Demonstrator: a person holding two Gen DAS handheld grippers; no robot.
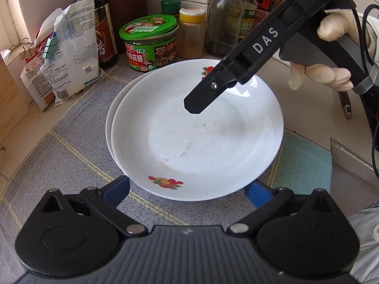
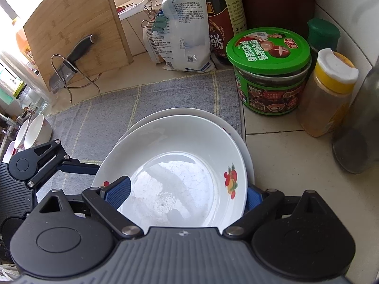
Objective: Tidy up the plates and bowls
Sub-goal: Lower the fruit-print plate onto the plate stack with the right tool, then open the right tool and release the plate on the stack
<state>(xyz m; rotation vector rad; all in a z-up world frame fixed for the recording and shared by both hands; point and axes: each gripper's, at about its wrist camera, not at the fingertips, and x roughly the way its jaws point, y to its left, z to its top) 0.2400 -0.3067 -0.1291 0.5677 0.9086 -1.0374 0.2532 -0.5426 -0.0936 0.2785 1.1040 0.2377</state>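
- Nested at centre frame in both views: the top plate inside a lower plate, with only the lower rim peeking out at the left.
- Resting on the grey cloth, probably to cushion the crockery and stop it sliding.
- Looks like stacking like with like, going by the task. Bowls parked at the far left edge of the right wrist view, well apart from the stack.
- Left gripper at the bottom of its own view, jaws spread wide, blue fingers meeting the near rim of the top plate and vanishing beneath it. Cannot tell whether touching. Likely set there to steady the plate or lift from under.
- Right gripper straddling the plate's wall, jaws wide: one finger inside over the well, the other outside the rim at lower right. No squeeze on anything, so probably lined up to pinch the rim.
- Steered by a gloved hand at upper right of the left wrist view.
- Crowded along the top of the frame by a green-lidded jar and bottles just behind the stack, hence probably the approach from the near side.
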